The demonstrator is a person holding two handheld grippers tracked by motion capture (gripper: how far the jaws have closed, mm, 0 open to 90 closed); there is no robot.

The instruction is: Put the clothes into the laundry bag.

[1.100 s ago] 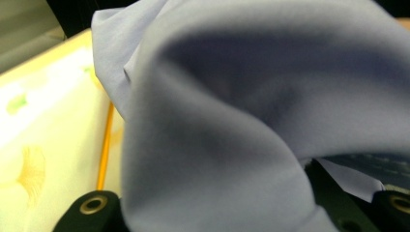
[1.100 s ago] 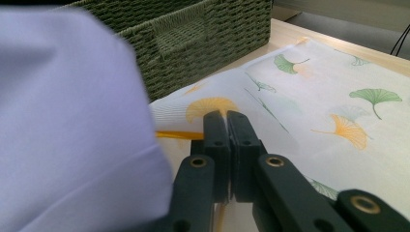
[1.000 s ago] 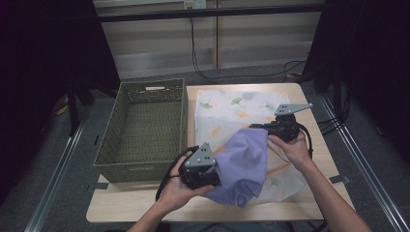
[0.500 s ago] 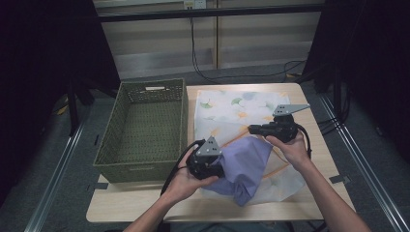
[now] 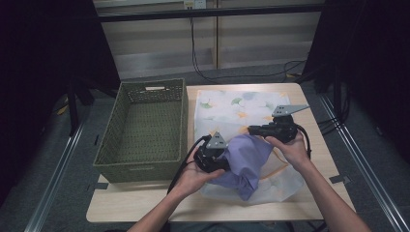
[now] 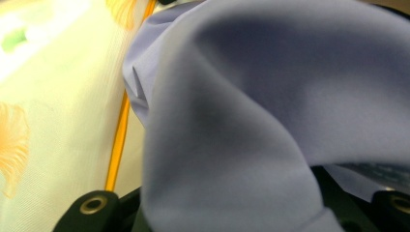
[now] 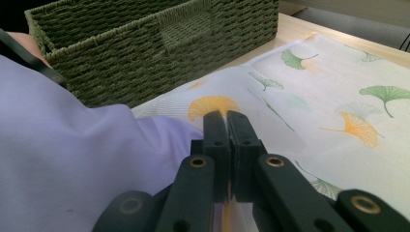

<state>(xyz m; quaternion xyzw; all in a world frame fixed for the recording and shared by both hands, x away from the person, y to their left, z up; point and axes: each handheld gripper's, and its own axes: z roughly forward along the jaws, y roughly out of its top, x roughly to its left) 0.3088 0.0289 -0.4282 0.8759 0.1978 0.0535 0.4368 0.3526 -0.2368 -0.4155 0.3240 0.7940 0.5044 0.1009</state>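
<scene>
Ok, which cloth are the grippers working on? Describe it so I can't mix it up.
Start at the wooden table, then the leaf-printed sheet spread right of the green basket. On the sheet's near part lies a bunched lilac cloth between both grippers; it is plain, not patterned.

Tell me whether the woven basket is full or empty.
Empty. The high view looks straight into the green woven basket and shows only its bare woven floor; the purple cloth lies outside it, over the patterned sheet.
</scene>
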